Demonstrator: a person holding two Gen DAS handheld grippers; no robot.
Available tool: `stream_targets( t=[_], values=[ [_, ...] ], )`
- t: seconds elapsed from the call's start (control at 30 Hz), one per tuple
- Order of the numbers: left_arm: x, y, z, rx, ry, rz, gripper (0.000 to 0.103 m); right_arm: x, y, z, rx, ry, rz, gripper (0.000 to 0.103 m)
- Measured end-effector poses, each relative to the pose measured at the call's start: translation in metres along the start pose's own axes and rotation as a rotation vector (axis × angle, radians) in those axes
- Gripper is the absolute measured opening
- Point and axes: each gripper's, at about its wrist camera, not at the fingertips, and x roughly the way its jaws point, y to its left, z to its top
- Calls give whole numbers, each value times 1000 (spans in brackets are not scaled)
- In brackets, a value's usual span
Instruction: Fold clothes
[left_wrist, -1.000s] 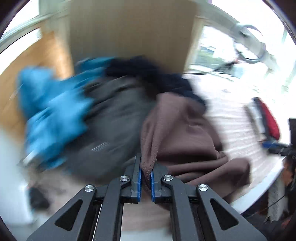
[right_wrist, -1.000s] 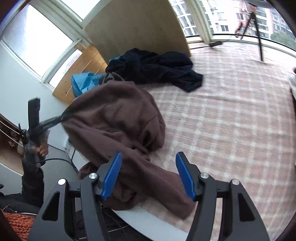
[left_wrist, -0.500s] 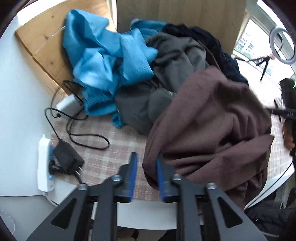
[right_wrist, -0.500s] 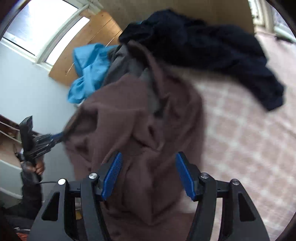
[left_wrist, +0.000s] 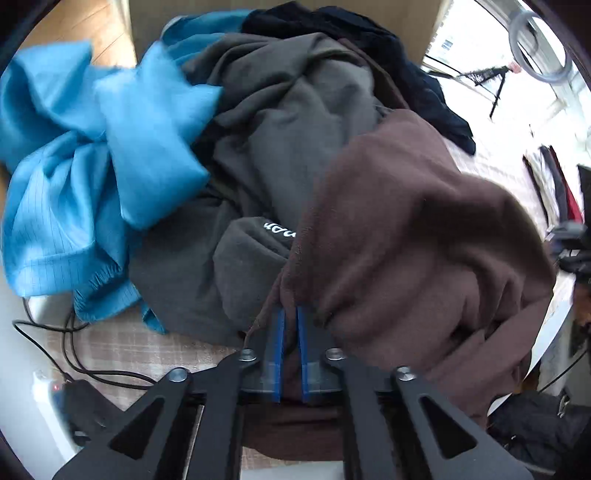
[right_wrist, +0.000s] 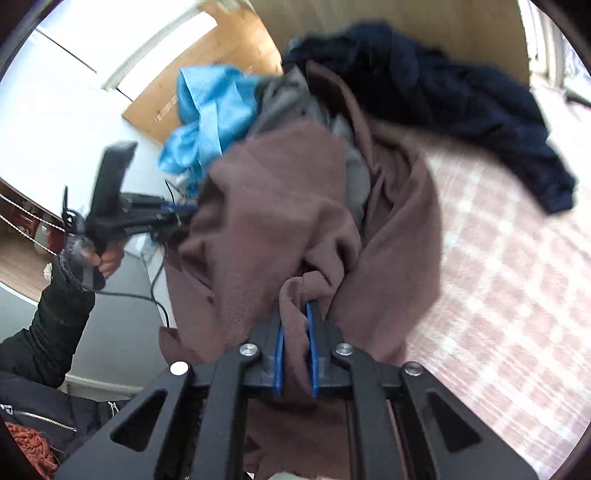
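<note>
The left claw (left_wrist: 289, 314) is closed narrow on a fold of the brown garment (left_wrist: 413, 236), and brown cloth sits between its two blue pads (left_wrist: 279, 332). The right claw (right_wrist: 295, 314) has just been closing, and now its two pads (right_wrist: 312, 332) also press on a fold of the same brown garment (right_wrist: 273, 206). So both claws hold one piece of clothing, each at a different place. In the right wrist view the left claw (right_wrist: 181, 216) is seen from the side, at the left edge of the brown cloth, with the person's hand (right_wrist: 107, 258) and a black sleeve (right_wrist: 55, 317) behind it.

The brown garment lies bunched on a surface covered with a pink checked cloth (right_wrist: 509, 280), partly over the other clothes. I count four garments in all: one brown, one grey garment (left_wrist: 280, 122) with small white lettering, one bright blue garment (left_wrist: 92, 155), and one dark navy garment (right_wrist: 443, 81) farther back. The grey one touches the brown one and the blue one.

At the lower left of the left wrist view there is one white power strip (left_wrist: 44, 391) with a black cable (left_wrist: 74, 354).
</note>
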Motion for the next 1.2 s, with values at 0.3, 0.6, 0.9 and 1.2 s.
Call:
stream_targets(
  t=[0.3, 0.6, 0.9, 1.2],
  values=[
    [-126, -4, -10, -2, -273, -42, 3, -111, 1, 7, 108, -309, -73, 8],
    [-75, 1, -58, -31, -93, -10, 7, -98, -53, -18, 259, -141, -425, 12],
    [-90, -11, -27, 23, -182, -31, 47, -37, -30, 0, -14, -39, -346, 60],
    [-66, -15, 16, 78, -122, -27, 48, 22, -65, -7, 46, 65, -243, 59]
  ],
)
